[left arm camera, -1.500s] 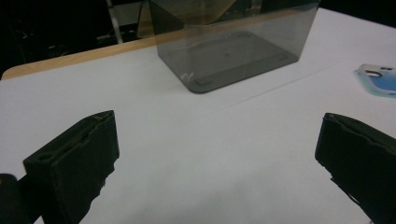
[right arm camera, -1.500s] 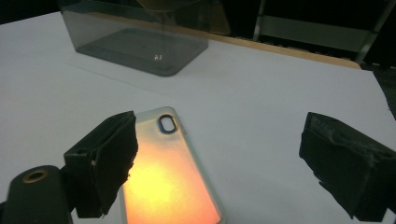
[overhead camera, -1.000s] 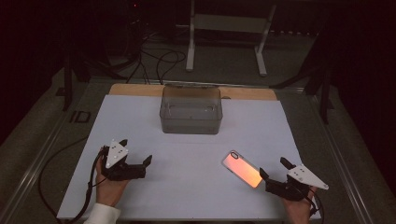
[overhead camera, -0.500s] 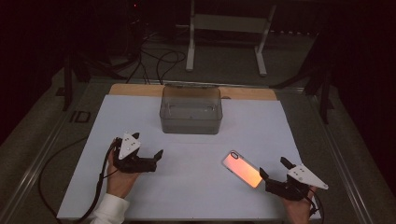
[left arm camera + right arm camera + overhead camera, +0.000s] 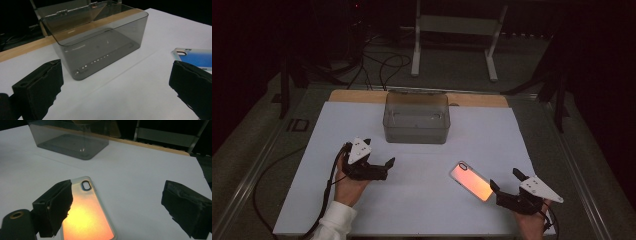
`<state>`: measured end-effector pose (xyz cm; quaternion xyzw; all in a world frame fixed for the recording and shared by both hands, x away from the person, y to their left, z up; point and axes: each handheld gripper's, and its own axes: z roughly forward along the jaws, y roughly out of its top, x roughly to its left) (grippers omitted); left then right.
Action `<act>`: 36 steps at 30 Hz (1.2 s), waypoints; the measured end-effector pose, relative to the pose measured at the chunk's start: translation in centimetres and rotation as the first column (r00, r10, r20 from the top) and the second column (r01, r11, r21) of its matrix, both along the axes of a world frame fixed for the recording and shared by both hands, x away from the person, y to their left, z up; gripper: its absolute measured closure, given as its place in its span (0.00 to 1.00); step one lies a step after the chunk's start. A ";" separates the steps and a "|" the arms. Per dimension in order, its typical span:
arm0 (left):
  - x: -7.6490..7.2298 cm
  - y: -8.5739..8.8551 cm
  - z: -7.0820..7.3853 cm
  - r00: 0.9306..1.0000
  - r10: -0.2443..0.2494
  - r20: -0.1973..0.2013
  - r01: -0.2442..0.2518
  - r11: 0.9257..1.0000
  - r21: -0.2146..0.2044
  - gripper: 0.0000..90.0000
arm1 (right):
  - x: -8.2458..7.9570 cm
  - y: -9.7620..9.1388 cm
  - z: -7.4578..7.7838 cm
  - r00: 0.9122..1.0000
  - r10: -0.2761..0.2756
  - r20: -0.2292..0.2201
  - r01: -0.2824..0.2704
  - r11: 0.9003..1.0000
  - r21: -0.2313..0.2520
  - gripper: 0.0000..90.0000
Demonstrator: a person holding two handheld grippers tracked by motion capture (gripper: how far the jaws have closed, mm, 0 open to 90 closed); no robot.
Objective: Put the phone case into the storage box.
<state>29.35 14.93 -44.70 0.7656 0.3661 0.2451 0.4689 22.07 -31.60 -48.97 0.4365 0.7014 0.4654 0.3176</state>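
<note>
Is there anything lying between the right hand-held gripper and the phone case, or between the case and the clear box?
Nothing visible. The right hand-held gripper sits open just beside the phone case, its jaws at the case's near end. Between the case and the clear box lies bare white table cover; the left hand-held gripper is off to the side.

Your room is dark; light falls from above onto the white table sheet, leaving the surroundings nearly black. The high view looks soft and slightly grainy. In your right gripper view the phone case glows orange with glare, and the near black jaws are blurred.
</note>
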 end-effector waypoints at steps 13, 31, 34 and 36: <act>1.0 -1.7 0.5 0.999 -0.033 0.004 0.033 0.999 0.017 0.00 | 0.0 0.0 -0.1 1.000 0.003 0.000 -0.003 1.000 -0.001 0.11; 2.4 -3.6 0.6 0.997 -0.072 -0.018 0.072 0.997 0.017 0.00 | 0.0 0.0 0.0 1.000 0.004 0.001 -0.004 1.000 0.000 0.11; 2.6 -3.9 0.5 0.997 -0.076 -0.025 0.076 0.997 0.018 0.00 | 0.0 0.0 0.0 1.000 0.005 0.001 -0.005 1.000 -0.001 0.11; 2.7 -4.1 0.5 0.996 -0.081 -0.029 0.082 0.997 0.017 0.00 | 0.0 0.0 0.0 1.000 0.005 0.004 -0.005 1.000 -0.002 0.11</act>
